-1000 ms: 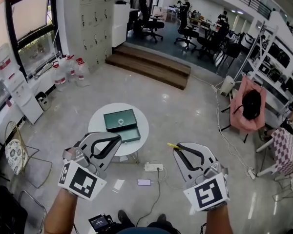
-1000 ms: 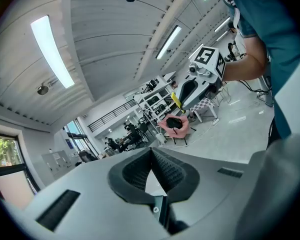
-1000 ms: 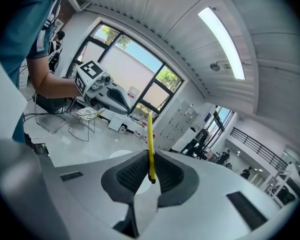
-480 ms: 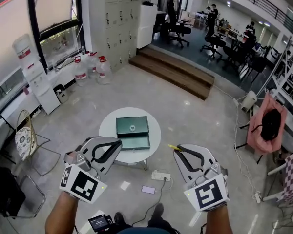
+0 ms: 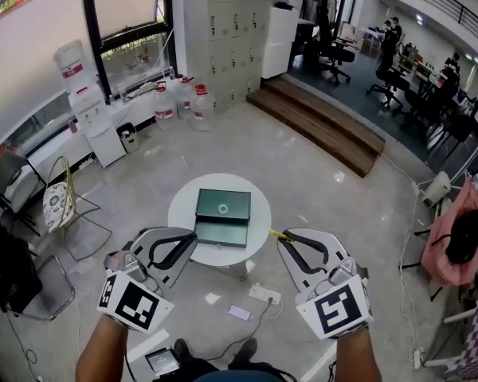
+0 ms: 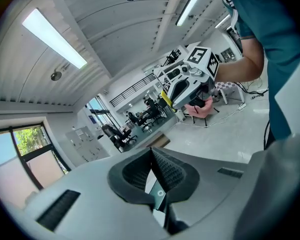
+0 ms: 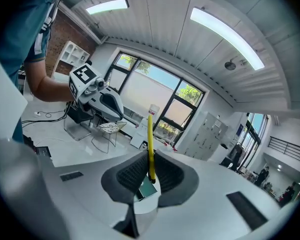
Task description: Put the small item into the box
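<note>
A dark green box [image 5: 222, 206] lies on a small round white table [image 5: 181, 208], its near part [image 5: 220, 233] pulled open toward me. My right gripper [image 5: 280, 242] hovers at the table's right edge, shut on a thin yellow stick-like item [image 5: 278, 234]. In the right gripper view the yellow item [image 7: 150, 144] stands up between the pads of the right gripper [image 7: 149, 158], with the green box [image 7: 147, 188] showing below. My left gripper [image 5: 193, 232] hangs at the table's left edge, and in its own view the left gripper [image 6: 151, 151] has its jaws together with nothing between them.
A power strip [image 5: 265, 294] and a cable lie on the floor under my hands. A wire chair [image 5: 62, 207] stands to the left. Water bottles [image 5: 180, 98], lockers and wooden steps [image 5: 323, 124] are farther off. A pink chair [image 5: 456, 245] is at the right.
The head view has swung, so the table and box now sit between the two grippers. Both grippers keep their stance; the right one still grips the yellow item.
</note>
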A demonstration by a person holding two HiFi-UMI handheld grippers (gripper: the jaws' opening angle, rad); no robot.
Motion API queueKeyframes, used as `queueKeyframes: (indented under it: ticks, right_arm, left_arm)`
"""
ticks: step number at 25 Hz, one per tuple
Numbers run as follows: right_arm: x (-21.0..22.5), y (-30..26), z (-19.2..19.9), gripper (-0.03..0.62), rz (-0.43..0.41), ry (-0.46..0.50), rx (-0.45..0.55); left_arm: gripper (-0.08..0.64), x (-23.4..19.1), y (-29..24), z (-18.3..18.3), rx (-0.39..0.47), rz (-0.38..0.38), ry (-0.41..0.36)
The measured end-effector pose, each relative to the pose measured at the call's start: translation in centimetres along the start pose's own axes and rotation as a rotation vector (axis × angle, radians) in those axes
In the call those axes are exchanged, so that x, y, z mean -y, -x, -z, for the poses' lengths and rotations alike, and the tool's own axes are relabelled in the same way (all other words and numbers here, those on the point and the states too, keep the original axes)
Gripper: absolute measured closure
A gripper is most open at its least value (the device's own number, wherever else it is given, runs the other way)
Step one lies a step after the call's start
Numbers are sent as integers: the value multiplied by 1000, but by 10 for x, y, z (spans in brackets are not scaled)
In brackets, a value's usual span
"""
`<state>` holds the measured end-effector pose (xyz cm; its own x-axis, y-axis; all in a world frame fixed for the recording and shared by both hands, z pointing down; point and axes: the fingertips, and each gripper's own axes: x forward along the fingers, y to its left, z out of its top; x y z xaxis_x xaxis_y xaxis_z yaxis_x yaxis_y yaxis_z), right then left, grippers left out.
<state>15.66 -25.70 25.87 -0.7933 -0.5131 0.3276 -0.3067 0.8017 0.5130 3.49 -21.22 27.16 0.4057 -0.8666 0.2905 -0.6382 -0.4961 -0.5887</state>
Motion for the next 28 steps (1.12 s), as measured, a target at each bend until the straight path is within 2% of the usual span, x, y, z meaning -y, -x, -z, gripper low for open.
queueKeyframes:
  ticks: [6, 11, 19, 28]
  right_arm:
    - [10, 7, 27, 528, -68, -6, 57]
    - [11, -15, 38, 528, -120, -31, 76]
    - [1, -86, 61, 528, -156, -56, 35]
    - [-8, -201, 91, 528, -188, -114, -43]
  left_arm:
    - [541, 26, -13, -8, -60, -47, 17]
    - [541, 26, -26, 11, -97, -49, 45]
    - [541, 8, -51, 71, -105, -12, 84]
    - [541, -42, -97, 163, -105, 54, 134]
